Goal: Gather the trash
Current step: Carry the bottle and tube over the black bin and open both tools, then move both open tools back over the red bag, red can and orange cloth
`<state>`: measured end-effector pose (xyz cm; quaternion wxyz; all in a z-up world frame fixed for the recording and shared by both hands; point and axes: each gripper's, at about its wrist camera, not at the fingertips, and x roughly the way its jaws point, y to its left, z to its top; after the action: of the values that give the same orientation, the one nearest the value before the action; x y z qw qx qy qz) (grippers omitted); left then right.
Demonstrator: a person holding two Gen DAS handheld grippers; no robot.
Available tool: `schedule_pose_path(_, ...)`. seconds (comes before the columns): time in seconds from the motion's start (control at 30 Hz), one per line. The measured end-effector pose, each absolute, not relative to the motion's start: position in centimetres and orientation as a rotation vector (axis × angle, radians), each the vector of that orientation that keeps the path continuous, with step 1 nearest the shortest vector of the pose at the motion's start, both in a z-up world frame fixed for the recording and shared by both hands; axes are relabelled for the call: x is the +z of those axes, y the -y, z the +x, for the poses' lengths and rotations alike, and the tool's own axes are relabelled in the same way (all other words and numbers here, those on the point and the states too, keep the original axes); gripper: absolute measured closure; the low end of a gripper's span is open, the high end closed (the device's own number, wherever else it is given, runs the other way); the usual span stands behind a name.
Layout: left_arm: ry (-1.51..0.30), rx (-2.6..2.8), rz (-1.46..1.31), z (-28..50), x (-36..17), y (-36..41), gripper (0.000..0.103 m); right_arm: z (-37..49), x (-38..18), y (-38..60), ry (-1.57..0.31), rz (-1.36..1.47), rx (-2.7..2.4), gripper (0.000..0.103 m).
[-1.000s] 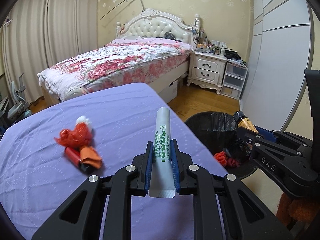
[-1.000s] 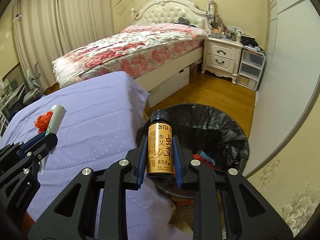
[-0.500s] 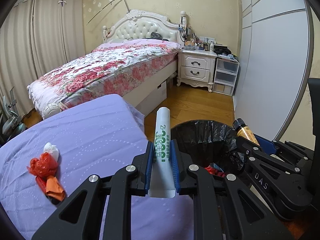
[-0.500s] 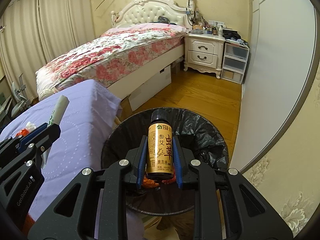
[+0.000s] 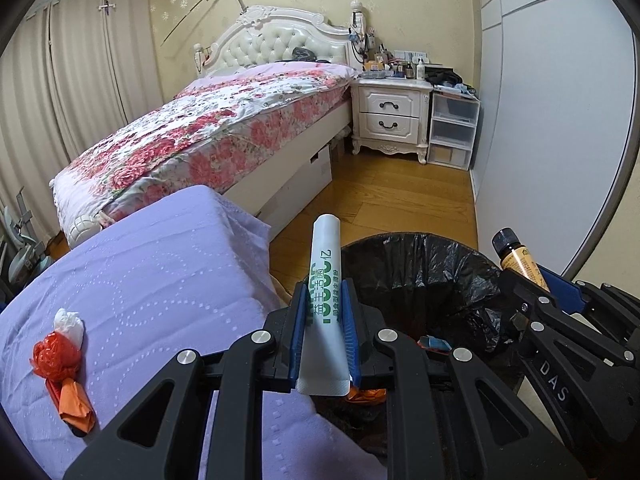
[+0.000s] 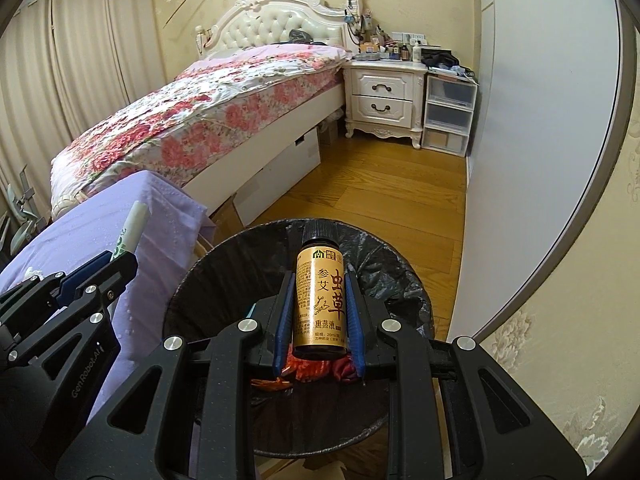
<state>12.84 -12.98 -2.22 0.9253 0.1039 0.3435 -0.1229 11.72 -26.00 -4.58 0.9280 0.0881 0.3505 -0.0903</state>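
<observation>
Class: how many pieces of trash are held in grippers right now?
2. A white sachet sits in the left gripper; a small gold bottle sits in the right gripper, above the bin.

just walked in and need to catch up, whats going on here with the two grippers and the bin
A person is clearing trash with a handheld gripper in each hand. The left gripper is shut on a white sachet with green print; the right gripper is shut on a small gold bottle above the black-lined trash bin, which already holds some scraps. Neither item is dropped yet. A red, white and orange wad of trash lies on the purple cloth.
</observation>
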Motion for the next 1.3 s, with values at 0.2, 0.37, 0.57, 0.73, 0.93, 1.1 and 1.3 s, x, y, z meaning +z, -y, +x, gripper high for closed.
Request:
schedule_pose_path(0.2, -0.71, -0.257, 0.239, 13.3, -2.7, 14.1, 0.084, 12.3, -5.4, 26.9, -0.731, 0.21, -0.19, 0.079)
schedule_pose_path(0.37, -0.728, -0.258, 0.252, 13.4, -3.1, 14.4, 0.075, 12.4, -5.6, 27.1, -0.729, 0.214, -0.198, 0.076)
schedule_pose_path(0.57, -0.72, -0.232, 0.254, 13.4, -3.2, 14.0, 0.04, 12.0, -5.6, 27.2, -0.723, 0.211, -0.216, 0.057)
schedule_pose_path(0.73, -0.71, -0.216, 0.238, 13.2, -2.9, 13.3, 0.031, 11.8, -5.6, 27.0, -0.723, 0.211, -0.227, 0.052)
schedule_pose_path(0.93, -0.693, -0.162, 0.254, 12.5, -2.6, 12.4, 0.027, 11.4, -5.9, 26.5, -0.731, 0.202, -0.223, 0.046)
schedule_pose_path(1.1, -0.702, -0.136, 0.234, 11.6, -2.4, 10.5, 0.027, 10.8, -6.1, 25.5, -0.739, 0.2, -0.2, 0.044)
schedule_pose_path(1.3, -0.721, -0.072, 0.2, 9.9, -2.4, 6.8, 0.027, 9.9, -6.0, 23.3, -0.751, 0.186, -0.136, 0.044)
